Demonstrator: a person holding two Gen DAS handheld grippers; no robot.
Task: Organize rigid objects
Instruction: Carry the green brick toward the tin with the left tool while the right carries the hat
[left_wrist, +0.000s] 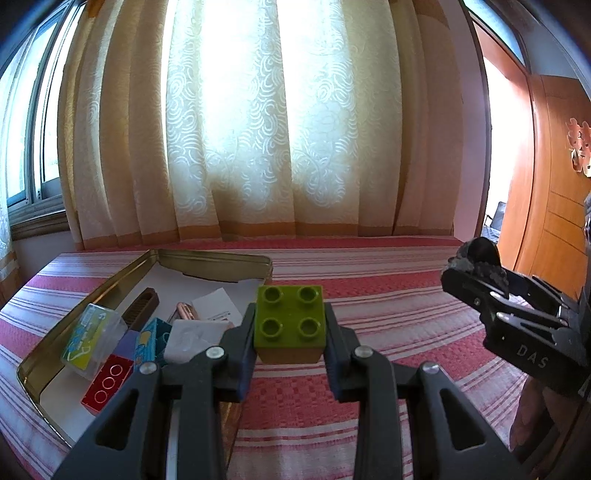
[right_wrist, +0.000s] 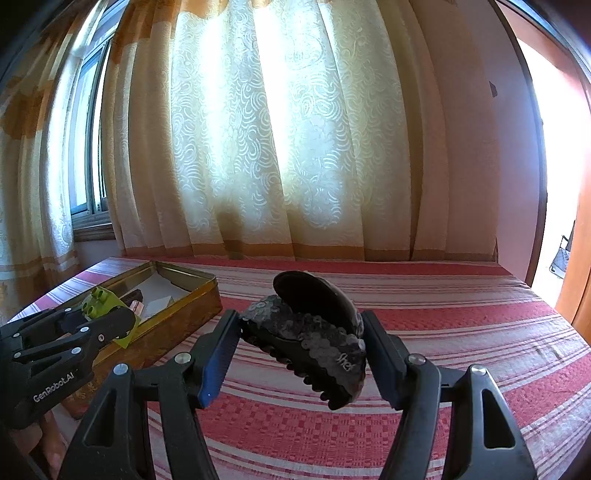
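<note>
Upright green brick (left_wrist: 290, 323), black sequinned clip (right_wrist: 314, 336)

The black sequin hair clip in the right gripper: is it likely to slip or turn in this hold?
Probably yes: the hair clip sits tilted between the right gripper fingers, held at its ends. Its sequins and curved shell look smooth, so it may pivot. It seems stiff and light.

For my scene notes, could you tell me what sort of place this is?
Probably a bedroom at home: a bed under a red striped bedspread, long patterned curtains over a window, and a wooden door.
</note>
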